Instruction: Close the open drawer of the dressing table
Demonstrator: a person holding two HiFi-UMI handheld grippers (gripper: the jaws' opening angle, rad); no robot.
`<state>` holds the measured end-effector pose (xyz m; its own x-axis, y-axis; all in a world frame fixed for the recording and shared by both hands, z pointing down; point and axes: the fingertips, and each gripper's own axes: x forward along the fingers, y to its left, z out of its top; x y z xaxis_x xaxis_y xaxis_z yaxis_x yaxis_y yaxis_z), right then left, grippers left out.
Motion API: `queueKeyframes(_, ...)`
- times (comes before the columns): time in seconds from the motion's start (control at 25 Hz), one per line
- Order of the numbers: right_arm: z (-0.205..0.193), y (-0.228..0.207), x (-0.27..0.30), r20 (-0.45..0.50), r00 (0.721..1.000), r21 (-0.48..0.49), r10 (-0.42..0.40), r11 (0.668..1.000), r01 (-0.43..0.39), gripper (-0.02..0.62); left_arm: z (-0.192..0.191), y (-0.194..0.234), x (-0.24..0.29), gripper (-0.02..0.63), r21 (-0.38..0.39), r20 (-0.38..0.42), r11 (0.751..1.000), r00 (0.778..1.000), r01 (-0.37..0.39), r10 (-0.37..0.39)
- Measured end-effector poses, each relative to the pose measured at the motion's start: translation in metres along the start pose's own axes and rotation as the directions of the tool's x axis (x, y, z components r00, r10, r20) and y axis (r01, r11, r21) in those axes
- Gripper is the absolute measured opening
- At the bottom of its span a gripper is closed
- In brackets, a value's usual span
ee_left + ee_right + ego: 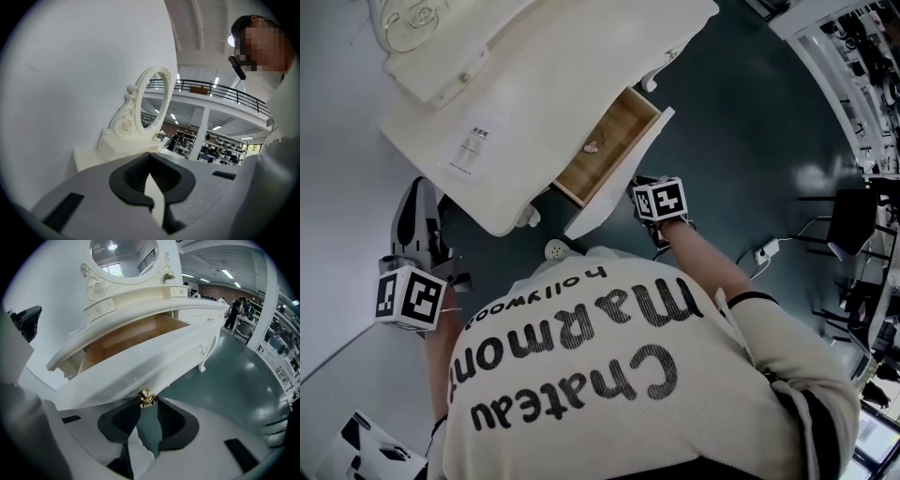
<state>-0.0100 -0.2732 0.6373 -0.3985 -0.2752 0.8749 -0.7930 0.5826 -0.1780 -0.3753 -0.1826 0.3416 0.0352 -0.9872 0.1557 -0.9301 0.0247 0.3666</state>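
- white dressing table (534, 103) stands against a plain wall; oval mirror (152, 101) upright on the table's back edge
- drawer (623, 120) is pulled well out of the table front; bare wood inside is exposed; 1 small pale item (591, 146) lies in it, too small to identify
- right tool (149, 402) is at the drawer front, angled down; its jaws grip the brass knob (147, 397) at their very tips
- left tool (150, 174) is off the table's end, away from the drawer and not touching the table; roughly level; jaws closed tip to tip with nothing between them
- dark green floor (741, 141) runs under the table; person stands at the table front, beside the drawer
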Motion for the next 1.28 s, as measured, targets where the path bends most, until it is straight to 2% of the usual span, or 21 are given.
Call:
queueKeyframes(0.44, 0.001, 0.001, 0.001, 0.012, 1.000, 0.081, -0.024, 0.996, 0.023, 0.117, -0.003, 0.002, -0.013, 0.006, -0.013, 0.008, 1.000, 1.000, -0.002, 0.002)
queueKeyframes(1.28, 0.013, 0.009, 0.008, 0.002, 0.998, 0.084, -0.056, 0.995, 0.055, 0.112, 0.010, 0.022, -0.046, 0.006, -0.016, 0.055, 0.998, 0.997, -0.058, 0.059)
